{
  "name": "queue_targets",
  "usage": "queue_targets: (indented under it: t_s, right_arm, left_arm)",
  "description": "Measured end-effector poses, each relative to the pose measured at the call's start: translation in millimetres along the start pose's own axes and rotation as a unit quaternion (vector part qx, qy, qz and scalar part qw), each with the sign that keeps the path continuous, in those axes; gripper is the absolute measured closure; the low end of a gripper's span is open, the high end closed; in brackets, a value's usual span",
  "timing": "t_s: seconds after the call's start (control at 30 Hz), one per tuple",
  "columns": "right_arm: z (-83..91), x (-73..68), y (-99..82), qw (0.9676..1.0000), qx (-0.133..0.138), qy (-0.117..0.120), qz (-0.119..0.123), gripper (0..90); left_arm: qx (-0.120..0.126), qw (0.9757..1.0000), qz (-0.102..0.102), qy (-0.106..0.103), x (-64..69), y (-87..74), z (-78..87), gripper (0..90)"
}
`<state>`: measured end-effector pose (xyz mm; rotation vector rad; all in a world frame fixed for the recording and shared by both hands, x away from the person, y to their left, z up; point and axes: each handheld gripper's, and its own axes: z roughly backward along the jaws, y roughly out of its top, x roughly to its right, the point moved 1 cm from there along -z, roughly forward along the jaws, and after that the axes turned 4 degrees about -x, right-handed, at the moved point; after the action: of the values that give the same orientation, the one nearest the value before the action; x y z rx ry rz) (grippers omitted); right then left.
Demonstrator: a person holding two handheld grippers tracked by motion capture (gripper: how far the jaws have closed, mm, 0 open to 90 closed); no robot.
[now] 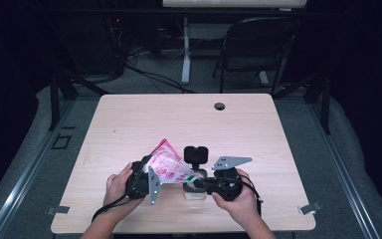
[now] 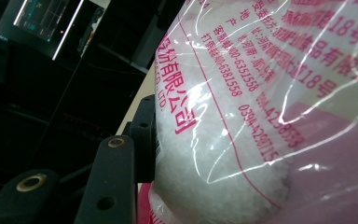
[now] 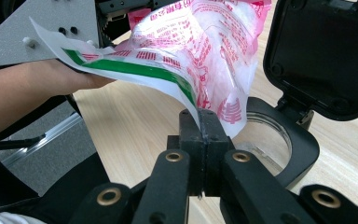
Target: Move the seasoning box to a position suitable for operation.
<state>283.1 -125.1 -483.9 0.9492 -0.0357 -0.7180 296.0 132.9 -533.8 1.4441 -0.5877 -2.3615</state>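
Observation:
A clear plastic bag (image 1: 168, 167) with pink print holds white granules. In the high view it hangs tilted over the front middle of the table. My left gripper (image 1: 151, 172) is shut on the bag's full body; one black finger (image 2: 142, 135) presses into the bag (image 2: 242, 116), the other is hidden behind it. My right gripper (image 3: 204, 122) is shut on the bag's green-striped open edge (image 3: 168, 77), and in the high view the right gripper (image 1: 195, 180) points left. Under that edge stands a clear container (image 3: 279, 142) with a black rim, its hinged black lid (image 3: 324, 51) standing open.
The container (image 1: 196, 193) sits near the wooden table's (image 1: 129, 124) front edge, its lid (image 1: 195, 154) upright behind it. A cable hole (image 1: 220, 106) lies at the table's far side. A chair (image 1: 258, 45) stands beyond the table.

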Motion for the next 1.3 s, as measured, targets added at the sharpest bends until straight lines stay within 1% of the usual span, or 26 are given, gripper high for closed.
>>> queue_targets:
  t_s: [0.13, 0.2, 0.3, 0.5, 0.6, 0.83, 0.87, 1.3]
  right_arm:
    - [0.1, 0.5, -0.7, 1.0, -0.001, -0.001, -0.001, 90.0]
    - [0.0, 0.8, -1.0, 1.0, 0.001, -0.001, -0.001, 90.0]
    - [0.9, 2.4, -2.5, 1.0, 0.001, -0.002, -0.005, 90.0]
    - [1.2, 2.7, -4.1, 1.0, 0.0, -0.004, -0.007, 90.0]
    - [1.8, 3.0, -4.5, 1.0, 0.0, -0.004, -0.008, 90.0]
    - [1.6, 4.9, -5.8, 0.9999, -0.001, -0.005, -0.01, 90.0]
    - [1.4, 5.7, -6.5, 0.9999, -0.001, -0.006, -0.013, 90.0]
    - [1.3, 11.1, -10.2, 0.9997, -0.004, -0.011, -0.021, 90.0]
  left_arm:
    - [0.001, 0.9999, -0.009, 0.009, -0.5, 1.5, 0.6, 58.5]
    - [0.001, 0.9999, -0.011, 0.011, -0.4, 2.1, 0.7, 58.5]
    - [0.002, 0.9996, -0.019, 0.02, -0.6, 3.8, 1.6, 58.5]
    - [0.001, 0.9995, -0.025, 0.021, -0.2, 5.1, 1.6, 58.6]
    - [0.0, 0.9991, -0.034, 0.025, -1.3, 6.3, 2.5, 58.6]
    - [0.008, 0.9983, -0.038, 0.043, 0.1, 7.7, 2.8, 58.6]
    - [0.007, 0.9979, -0.044, 0.047, 0.1, 8.0, 3.3, 58.6]
    - [0.008, 0.9961, -0.061, 0.064, 2.0, 11.2, 4.9, 58.6]
